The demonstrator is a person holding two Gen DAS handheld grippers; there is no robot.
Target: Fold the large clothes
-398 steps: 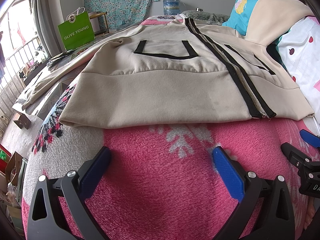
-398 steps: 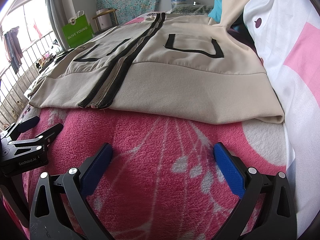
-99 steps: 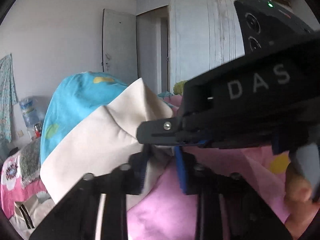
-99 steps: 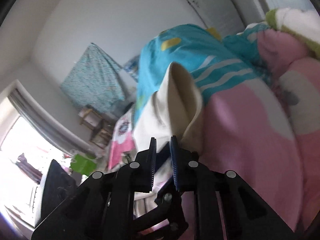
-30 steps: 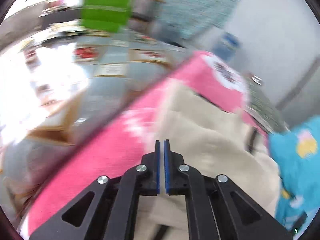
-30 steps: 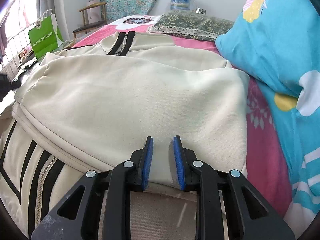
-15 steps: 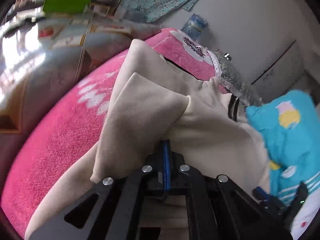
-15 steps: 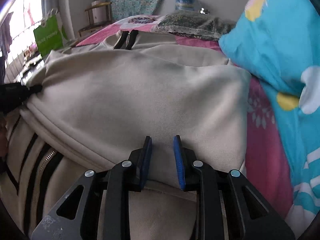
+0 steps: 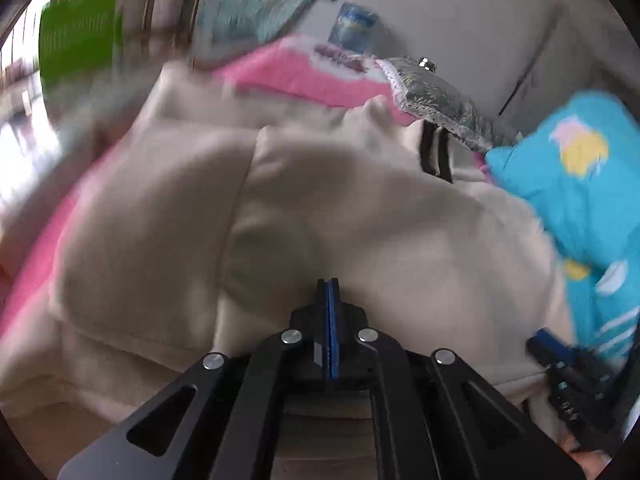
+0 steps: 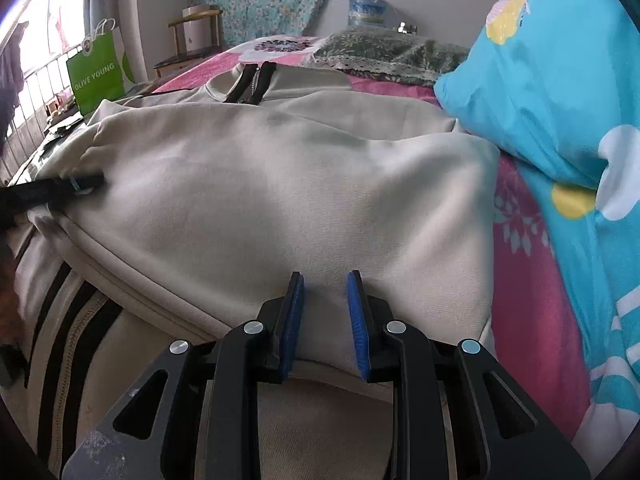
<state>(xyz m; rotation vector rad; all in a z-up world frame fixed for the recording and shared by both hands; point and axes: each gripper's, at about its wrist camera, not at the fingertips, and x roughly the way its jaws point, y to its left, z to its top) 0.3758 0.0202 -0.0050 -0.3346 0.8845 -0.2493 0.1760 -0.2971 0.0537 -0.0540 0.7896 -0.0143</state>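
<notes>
A beige zip jacket [image 10: 280, 184] with black stripes lies on the pink bed, its lower half folded up over the chest. My right gripper [image 10: 324, 280] rests on the folded layer with its jaws a small gap apart and fabric between the blue pads. My left gripper [image 9: 328, 284] is shut on a beige sleeve [image 9: 160, 216] and holds it over the jacket body. The left gripper's tip also shows in the right wrist view [image 10: 86, 182], pinching cloth at the jacket's left edge. The right gripper shows in the left wrist view [image 9: 544, 338] at the lower right.
A blue patterned pillow [image 10: 560, 92] lies right of the jacket. A dark floral pillow [image 10: 384, 54] and a water jug [image 10: 366, 10] are at the bed's far end. A green shopping bag [image 10: 98, 76] and a wooden chair [image 10: 192, 36] stand at the left by the window.
My left gripper has carried the sleeve to the right, over the jacket body. My right gripper has stayed on the folded layer.
</notes>
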